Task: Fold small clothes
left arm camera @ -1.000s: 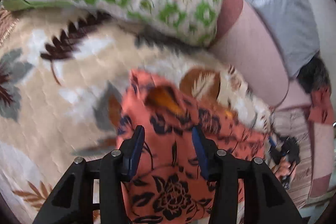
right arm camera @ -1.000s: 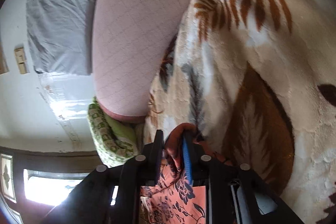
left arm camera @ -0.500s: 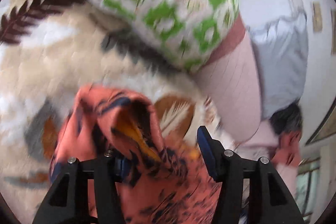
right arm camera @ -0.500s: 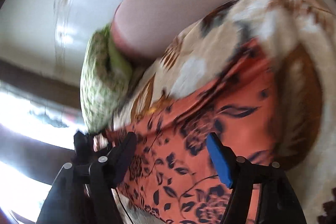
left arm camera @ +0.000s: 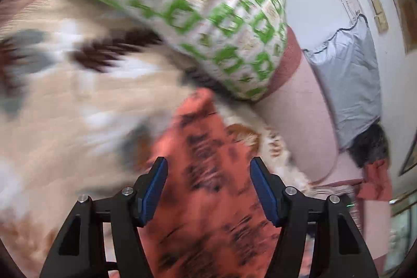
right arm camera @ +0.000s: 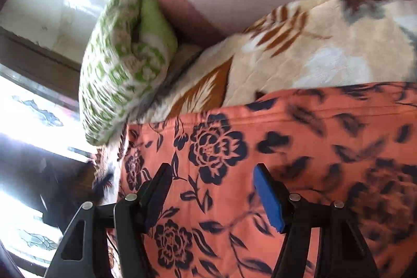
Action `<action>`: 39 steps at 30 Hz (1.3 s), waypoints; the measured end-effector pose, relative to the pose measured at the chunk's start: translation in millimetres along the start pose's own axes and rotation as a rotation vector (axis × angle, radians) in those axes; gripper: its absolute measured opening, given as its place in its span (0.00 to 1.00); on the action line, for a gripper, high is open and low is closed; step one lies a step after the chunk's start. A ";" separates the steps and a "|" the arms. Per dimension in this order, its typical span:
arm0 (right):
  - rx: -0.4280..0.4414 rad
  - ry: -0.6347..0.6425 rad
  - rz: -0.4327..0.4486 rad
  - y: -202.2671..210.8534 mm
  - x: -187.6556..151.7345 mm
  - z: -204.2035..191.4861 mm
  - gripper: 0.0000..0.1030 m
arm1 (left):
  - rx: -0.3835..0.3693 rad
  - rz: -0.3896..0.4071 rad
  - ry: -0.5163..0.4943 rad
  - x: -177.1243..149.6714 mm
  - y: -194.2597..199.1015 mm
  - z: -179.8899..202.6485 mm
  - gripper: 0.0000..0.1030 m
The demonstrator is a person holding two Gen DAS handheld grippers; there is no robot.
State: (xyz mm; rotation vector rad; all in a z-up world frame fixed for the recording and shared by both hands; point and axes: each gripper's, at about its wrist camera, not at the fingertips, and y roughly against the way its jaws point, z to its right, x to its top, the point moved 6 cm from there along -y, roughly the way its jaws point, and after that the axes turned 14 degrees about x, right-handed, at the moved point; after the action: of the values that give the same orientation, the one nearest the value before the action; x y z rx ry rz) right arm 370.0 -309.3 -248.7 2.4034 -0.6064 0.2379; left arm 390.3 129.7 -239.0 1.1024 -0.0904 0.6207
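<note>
Orange flowered garment (right arm camera: 260, 173) spread flat on the leaf-patterned blanket (right arm camera: 325, 54) covering the bed, upper hem near the green-and-white pillow (right arm camera: 117, 69). Left hand-held gripper (left arm camera: 208, 189) spread wide above the cloth, nothing between its blue pads (left arm camera: 153, 189). Right hand-held gripper (right arm camera: 212, 192) likewise spread wide over the print, holding nothing. Left view heavily blurred.

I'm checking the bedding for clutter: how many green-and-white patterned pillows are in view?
1. The green-and-white patterned pillow lies on the cream leaf-print blanket, beyond the orange floral garment. Others may be hidden outside the views.
</note>
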 end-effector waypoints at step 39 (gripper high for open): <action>0.138 -0.361 0.305 120.5 -156.7 77.1 0.72 | 0.035 -0.044 0.036 -105.1 -28.0 7.8 0.43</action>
State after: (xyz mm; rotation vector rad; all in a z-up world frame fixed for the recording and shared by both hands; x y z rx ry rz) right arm 176.1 -383.6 -292.2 2.4976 -1.1585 -0.0317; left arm 319.4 70.1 -296.4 1.1236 -0.0244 0.6040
